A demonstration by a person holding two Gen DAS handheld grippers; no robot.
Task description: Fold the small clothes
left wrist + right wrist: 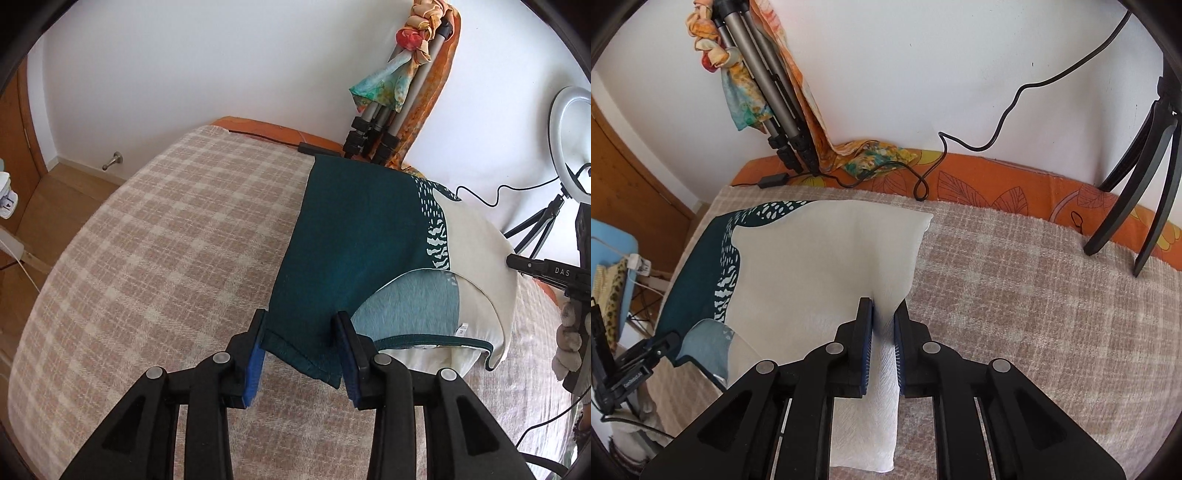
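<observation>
A small garment, dark teal (351, 236) on one side and cream (827, 258) on the other with a white-dotted teal print, lies spread on the plaid blanket. My left gripper (301, 325) has its jaws apart with the teal strap end between them, not squeezed. My right gripper (883, 310) is shut on the cream strap (882, 398), which hangs down between the pads. The garment's neck opening with a label (461, 330) shows in the left wrist view.
The beige plaid blanket (166, 240) covers the bed. A tripod wrapped in a colourful scarf (399, 74) stands at the wall. A ring light (572, 136) on a black stand (1137, 184) and cables (923, 177) sit on the orange sheet.
</observation>
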